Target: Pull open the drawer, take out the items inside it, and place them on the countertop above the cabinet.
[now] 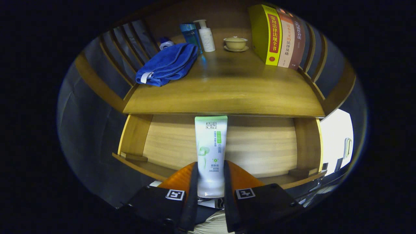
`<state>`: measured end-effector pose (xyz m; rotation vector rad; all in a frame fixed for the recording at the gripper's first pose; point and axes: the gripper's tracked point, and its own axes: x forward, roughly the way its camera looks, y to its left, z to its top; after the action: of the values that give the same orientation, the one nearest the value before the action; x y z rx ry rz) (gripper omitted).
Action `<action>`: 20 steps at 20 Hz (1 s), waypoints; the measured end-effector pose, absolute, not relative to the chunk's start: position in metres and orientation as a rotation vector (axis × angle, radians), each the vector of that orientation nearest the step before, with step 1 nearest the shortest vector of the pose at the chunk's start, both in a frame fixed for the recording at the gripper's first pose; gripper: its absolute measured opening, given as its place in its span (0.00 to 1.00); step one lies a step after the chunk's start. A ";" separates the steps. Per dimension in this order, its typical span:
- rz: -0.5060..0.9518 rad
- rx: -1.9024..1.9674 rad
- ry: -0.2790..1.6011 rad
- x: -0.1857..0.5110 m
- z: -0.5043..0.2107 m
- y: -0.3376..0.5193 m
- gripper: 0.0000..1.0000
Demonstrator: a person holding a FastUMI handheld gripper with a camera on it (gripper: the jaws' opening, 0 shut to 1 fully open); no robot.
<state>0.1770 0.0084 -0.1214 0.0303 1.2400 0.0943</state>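
My gripper [210, 182] is shut on a white and green tube [210, 146], both fingers pressing its lower part. The tube stands upright between the fingers and is lifted over the open wooden drawer [260, 146], whose pale bottom shows behind it. Its top end reaches the front edge of the wooden countertop [224, 91] just above the drawer. On the countertop lie a folded blue towel [167, 65] at the left, and a blue bottle [191, 35] and a white pump bottle [206, 36] at the back.
A small lidded bowl on a saucer [235, 44] stands at the back of the countertop. Three upright books [279, 35] lean at the right. Slatted wooden rails [126, 45] fence both sides of the countertop.
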 end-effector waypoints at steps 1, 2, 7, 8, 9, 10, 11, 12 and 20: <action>0.102 0.026 1.226 0.174 -0.114 0.009 0.43; 0.108 0.029 1.199 0.174 -0.103 0.012 0.43; 0.102 0.049 0.956 0.235 -0.058 0.023 0.43; 0.092 0.033 0.902 0.254 -0.057 0.023 0.43; 0.082 0.024 0.866 0.272 -0.060 0.025 0.43; 0.071 0.034 0.836 0.288 -0.064 0.029 0.43; 0.069 0.049 0.829 0.300 -0.073 0.035 0.43; 0.064 0.062 0.829 0.309 -0.082 0.040 0.43; -0.078 0.025 0.886 0.338 -0.133 0.021 0.43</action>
<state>0.3383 0.0209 -0.1329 0.0245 0.8859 -0.0775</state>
